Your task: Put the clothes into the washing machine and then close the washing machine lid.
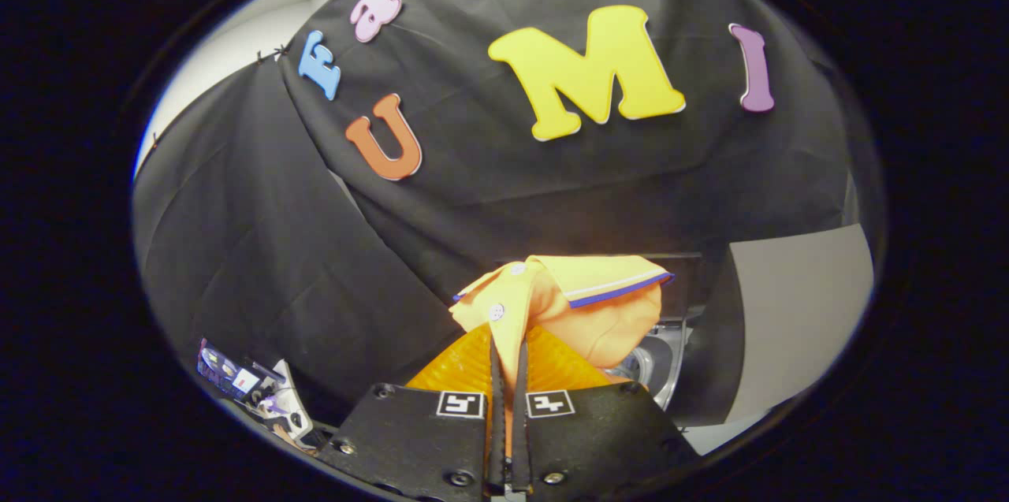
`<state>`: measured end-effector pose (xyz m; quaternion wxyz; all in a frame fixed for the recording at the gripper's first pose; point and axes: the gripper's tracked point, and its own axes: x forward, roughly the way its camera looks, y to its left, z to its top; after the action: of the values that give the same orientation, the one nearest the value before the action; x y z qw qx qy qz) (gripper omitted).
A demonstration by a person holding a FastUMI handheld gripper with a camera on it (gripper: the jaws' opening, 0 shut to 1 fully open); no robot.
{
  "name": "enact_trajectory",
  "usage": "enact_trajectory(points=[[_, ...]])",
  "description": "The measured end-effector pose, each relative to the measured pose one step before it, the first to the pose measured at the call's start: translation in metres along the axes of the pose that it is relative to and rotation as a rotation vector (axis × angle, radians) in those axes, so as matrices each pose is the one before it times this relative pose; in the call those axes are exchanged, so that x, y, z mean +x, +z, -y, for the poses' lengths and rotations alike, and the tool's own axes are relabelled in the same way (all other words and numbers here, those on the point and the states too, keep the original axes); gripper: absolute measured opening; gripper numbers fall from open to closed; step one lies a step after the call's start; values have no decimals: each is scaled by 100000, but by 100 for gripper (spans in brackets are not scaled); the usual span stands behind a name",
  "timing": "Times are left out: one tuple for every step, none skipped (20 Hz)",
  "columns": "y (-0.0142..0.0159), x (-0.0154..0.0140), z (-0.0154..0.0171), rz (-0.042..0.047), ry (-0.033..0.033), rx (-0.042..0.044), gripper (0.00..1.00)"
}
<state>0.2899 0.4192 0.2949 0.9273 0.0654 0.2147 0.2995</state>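
Observation:
An orange polo shirt (587,305) with a blue-edged collar and white buttons hangs bunched up between my fingers. My gripper (508,352) is shut on the shirt, both fingers pressing a fold of its cloth. Just beyond and below the shirt, to the right of the fingers, I see part of the washing machine (658,364): a round metal opening under a dark raised lid (678,269). The shirt hides most of the machine's opening.
A pale grey panel (796,313) stands right of the machine. Left of the fingers, low down, lies a small cluster of packets and a white object (252,392). Black cloth wall rises behind everything.

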Motion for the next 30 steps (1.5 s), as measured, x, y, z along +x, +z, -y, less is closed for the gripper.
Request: enact_trajectory(points=[[-437,1397,213,-2190,-213,271,7],[-371,1237,438,-2240,-589,394,7],[-409,1529,631,-2266,-1445,1069,7],[-410,1470,533,-2174,-885,1018,7],[-255,1576,691,-2145,-788,728,7],[-326,1223,482,-2062,-641,680,7],[-552,1210,594,-2131,-579,735,7],[-420,1174,561,-1954,-788,501,7],[-449,1240,673,-1882,-1324,227,7],[-367,1088,750,-1560,-1873,-516,7],[-565,1213,739,-1549,-1468,-14,7],[-515,1228,653,-2197,-1229,147,7],[-640,1018,591,-1849,-1379,18,7],[-387,1045,585,-1450,-1263,-243,7],[-462,1097,443,-1302,-891,-113,7],[-341,858,397,-1772,-890,-111,7],[-374,843,262,-1337,-637,-208,7],[-112,811,160,-1168,-539,57,7],[-205,663,83,-1158,-731,178,7],[-60,665,281,-1102,-1385,407,7],[-102,640,294,-1302,-1380,506,7],[-27,519,158,-1361,-1360,303,7],[-317,599,113,-1083,-960,-75,7],[-298,647,64,-939,-994,-162,7],[-325,397,15,-947,-1066,-451,7],[-171,218,190,-1244,-1428,-56,7],[-158,237,-22,-997,-562,644,7],[214,-14,2,-240,-1009,526,7],[231,-99,240,449,-1490,80,7],[202,-71,53,606,-1057,-241,7]])
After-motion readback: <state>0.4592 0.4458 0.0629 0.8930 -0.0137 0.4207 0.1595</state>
